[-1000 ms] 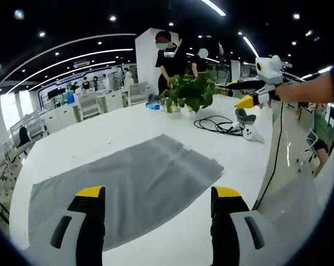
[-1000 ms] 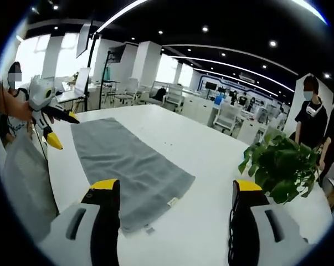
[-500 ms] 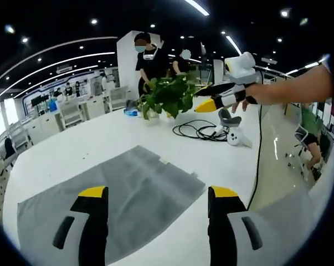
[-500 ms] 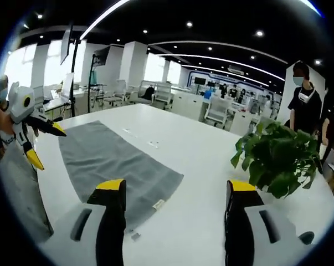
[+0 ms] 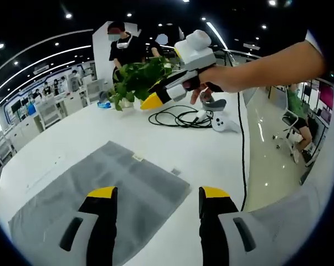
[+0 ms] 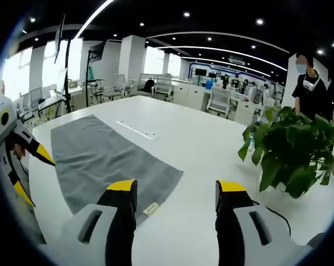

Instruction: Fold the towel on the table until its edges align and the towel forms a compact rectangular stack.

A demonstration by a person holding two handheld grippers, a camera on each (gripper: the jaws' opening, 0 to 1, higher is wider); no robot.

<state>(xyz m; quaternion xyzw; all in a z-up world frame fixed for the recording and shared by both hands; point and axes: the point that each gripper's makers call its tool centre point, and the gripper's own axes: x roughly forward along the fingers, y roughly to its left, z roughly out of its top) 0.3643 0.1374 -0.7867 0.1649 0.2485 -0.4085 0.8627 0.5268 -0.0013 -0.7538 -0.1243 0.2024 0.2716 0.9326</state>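
Towel (image 5: pixel 94 185) lay flat and unfolded on the white table (image 5: pixel 211 155). Left gripper (image 5: pixel 155 194) and right gripper (image 6: pixel 175 188) hovered above, jaws apart, holding nothing.

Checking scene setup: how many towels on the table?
1. A single grey towel lies spread flat on the white table, seen from one short end in the left gripper view and from the other in the right gripper view. No second towel visible.

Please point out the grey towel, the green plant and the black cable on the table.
grey towel (image 6: pixel 100 158): right gripper view, middle of the flat cloth.
green plant (image 6: pixel 286 152): right gripper view, on its leaves.
black cable (image 5: pixel 178 117): left gripper view, on the coiled loops.
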